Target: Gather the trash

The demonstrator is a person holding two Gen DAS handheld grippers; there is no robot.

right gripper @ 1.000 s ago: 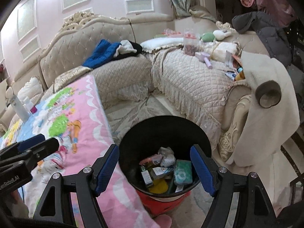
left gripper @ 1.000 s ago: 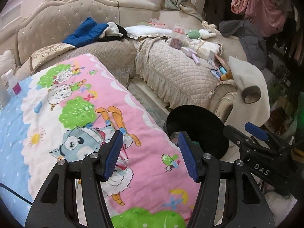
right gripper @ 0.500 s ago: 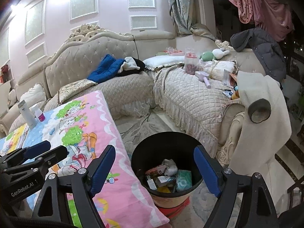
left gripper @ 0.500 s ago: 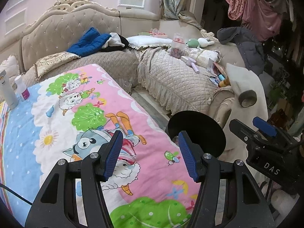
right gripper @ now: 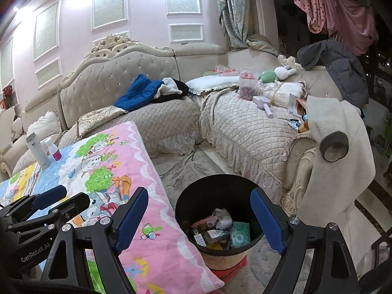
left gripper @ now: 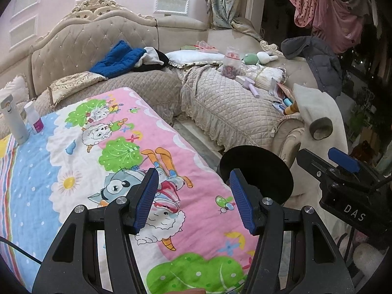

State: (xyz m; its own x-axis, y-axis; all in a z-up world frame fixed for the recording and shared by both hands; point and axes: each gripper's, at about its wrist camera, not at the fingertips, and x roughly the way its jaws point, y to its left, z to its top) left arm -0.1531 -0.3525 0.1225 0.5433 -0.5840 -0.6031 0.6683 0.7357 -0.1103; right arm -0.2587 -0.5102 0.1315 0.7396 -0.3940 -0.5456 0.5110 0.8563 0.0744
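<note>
The right gripper (right gripper: pixel 199 220) is hanging above the black trash bin (right gripper: pixel 220 191), which is standing on the floor just off the near right corner of the surface under the cartoon blanket (right gripper: pixel 137 171). Its jaws have just been opening and are standing released, with nothing between them; the wrappers and packets (right gripper: pixel 220 230) are lying at the bin's bottom, below and ahead of the tips. The left gripper (left gripper: pixel 193 198) is hovering over the blanket near that same edge, jaws part-open and empty, the bin (left gripper: pixel 257 169) showing off to its right. No loose trash is showing on the blanket within either reach; the white bottle (left gripper: pixel 14 120) and small pink-labelled bottle (left gripper: pixel 34 120) are standing at the far left corner, nearer the left gripper.
</note>
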